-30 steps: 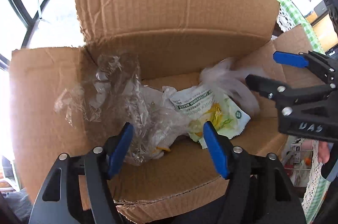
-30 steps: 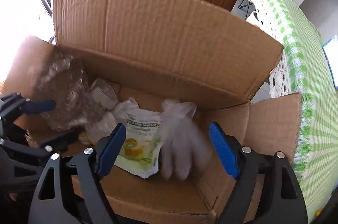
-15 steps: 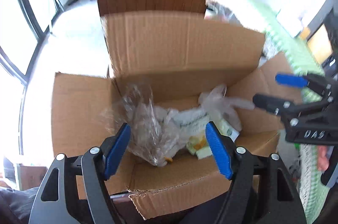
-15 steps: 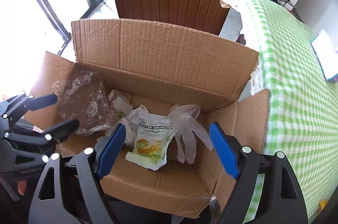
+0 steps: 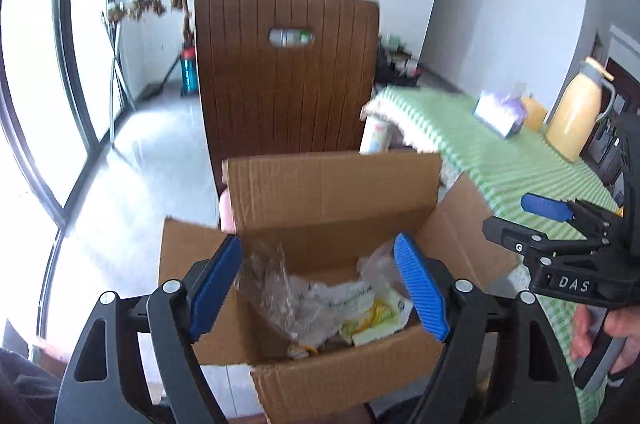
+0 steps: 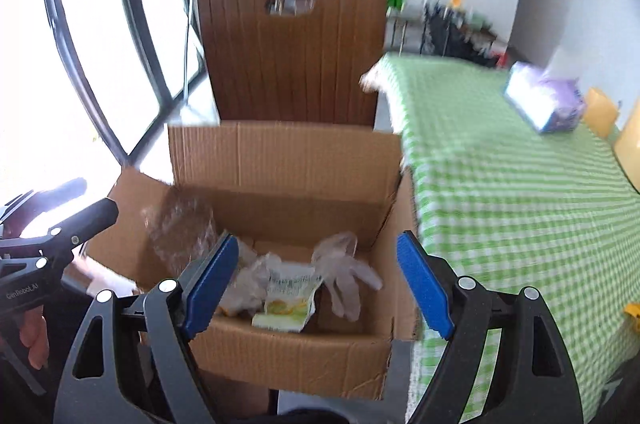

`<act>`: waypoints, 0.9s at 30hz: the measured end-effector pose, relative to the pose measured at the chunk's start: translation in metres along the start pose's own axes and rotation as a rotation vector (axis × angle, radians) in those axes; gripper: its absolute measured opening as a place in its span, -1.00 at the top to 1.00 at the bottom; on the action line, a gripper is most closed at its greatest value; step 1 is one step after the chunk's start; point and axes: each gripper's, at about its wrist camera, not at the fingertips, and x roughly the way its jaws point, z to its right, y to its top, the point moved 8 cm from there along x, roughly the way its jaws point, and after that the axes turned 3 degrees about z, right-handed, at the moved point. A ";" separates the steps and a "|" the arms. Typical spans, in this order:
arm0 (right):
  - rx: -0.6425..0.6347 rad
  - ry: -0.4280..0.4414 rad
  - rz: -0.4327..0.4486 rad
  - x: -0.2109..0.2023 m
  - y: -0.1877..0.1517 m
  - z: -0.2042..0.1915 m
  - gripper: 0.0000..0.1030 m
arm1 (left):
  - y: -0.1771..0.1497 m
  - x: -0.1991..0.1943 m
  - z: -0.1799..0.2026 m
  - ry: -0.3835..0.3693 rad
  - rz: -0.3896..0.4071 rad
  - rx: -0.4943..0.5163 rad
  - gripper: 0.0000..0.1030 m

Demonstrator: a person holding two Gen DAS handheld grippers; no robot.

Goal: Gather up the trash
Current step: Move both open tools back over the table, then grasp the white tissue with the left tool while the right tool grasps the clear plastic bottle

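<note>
left gripper: pulled up and back from the cardboard box; jaws opening, nothing between them; a second ago they straddled the crumpled clear plastic
right gripper: also backed off and raised, box now smaller in view
clear glove: was blurred mid-fall, now lying in the box beside the snack wrapper
views: tilted up, chair back and green checked tablecloth now visible
</note>
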 end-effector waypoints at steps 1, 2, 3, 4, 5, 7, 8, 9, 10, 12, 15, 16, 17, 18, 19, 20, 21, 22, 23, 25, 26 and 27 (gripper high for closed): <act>0.006 -0.011 0.057 -0.012 0.002 0.004 -0.52 | 0.003 -0.005 0.004 -0.003 0.036 0.004 -0.57; 0.018 -0.030 0.118 -0.026 0.003 0.009 -0.52 | 0.006 -0.012 0.009 -0.008 0.073 0.009 -0.61; 0.031 -0.054 0.177 -0.041 0.004 0.014 -0.52 | 0.009 -0.019 0.015 -0.018 0.097 0.016 -0.67; 0.038 -0.072 0.218 -0.053 0.005 0.018 -0.52 | 0.011 -0.024 0.021 -0.035 0.110 0.024 -0.68; 0.046 -0.090 0.257 -0.065 0.005 0.022 -0.52 | 0.013 -0.029 0.027 -0.052 0.120 0.030 -0.70; 0.068 -0.131 0.316 -0.089 0.002 0.033 -0.52 | 0.018 -0.044 0.039 -0.078 0.155 0.047 -0.77; 0.083 -0.157 0.341 -0.101 0.000 0.039 -0.52 | 0.020 -0.050 0.045 -0.088 0.170 0.057 -0.80; 0.095 -0.170 0.358 -0.112 -0.002 0.045 -0.52 | 0.023 -0.057 0.053 -0.100 0.190 0.072 -0.85; 0.109 -0.180 0.376 -0.122 -0.004 0.049 -0.52 | 0.024 -0.064 0.059 -0.108 0.206 0.082 -0.85; 0.137 -0.221 0.411 -0.146 -0.011 0.061 -0.52 | 0.024 -0.075 0.073 -0.132 0.229 0.100 -0.85; 0.175 -0.280 0.431 -0.180 -0.027 0.082 -0.52 | 0.020 -0.086 0.102 -0.180 0.234 0.127 -0.85; 0.191 -0.304 0.436 -0.193 -0.036 0.089 -0.55 | 0.018 -0.089 0.109 -0.194 0.233 0.135 -0.85; 0.210 -0.332 0.432 -0.206 -0.046 0.099 -0.62 | 0.016 -0.091 0.120 -0.213 0.231 0.145 -0.85; 0.225 -0.359 0.430 -0.217 -0.055 0.108 -0.62 | 0.013 -0.091 0.132 -0.236 0.224 0.157 -0.85; 0.243 -0.393 0.431 -0.228 -0.064 0.119 -0.62 | 0.010 -0.092 0.142 -0.251 0.219 0.170 -0.85; 0.272 -0.438 0.427 -0.242 -0.078 0.132 -0.62 | 0.007 -0.093 0.155 -0.271 0.218 0.186 -0.85; 0.298 -0.472 0.421 -0.253 -0.089 0.143 -0.62 | 0.003 -0.094 0.165 -0.289 0.219 0.198 -0.85; 0.328 -0.507 0.415 -0.265 -0.102 0.155 -0.62 | 0.000 -0.096 0.179 -0.311 0.216 0.213 -0.85; 0.359 -0.539 0.411 -0.276 -0.114 0.165 -0.62 | -0.005 -0.098 0.192 -0.340 0.214 0.226 -0.85; 0.418 -0.607 0.408 -0.302 -0.141 0.184 -0.62 | -0.014 -0.102 0.222 -0.400 0.209 0.264 -0.85; 0.440 -0.650 0.402 -0.317 -0.155 0.194 -0.62 | -0.019 -0.105 0.235 -0.427 0.209 0.279 -0.85; 0.451 -0.683 0.395 -0.327 -0.164 0.200 -0.62 | -0.024 -0.107 0.251 -0.458 0.205 0.295 -0.85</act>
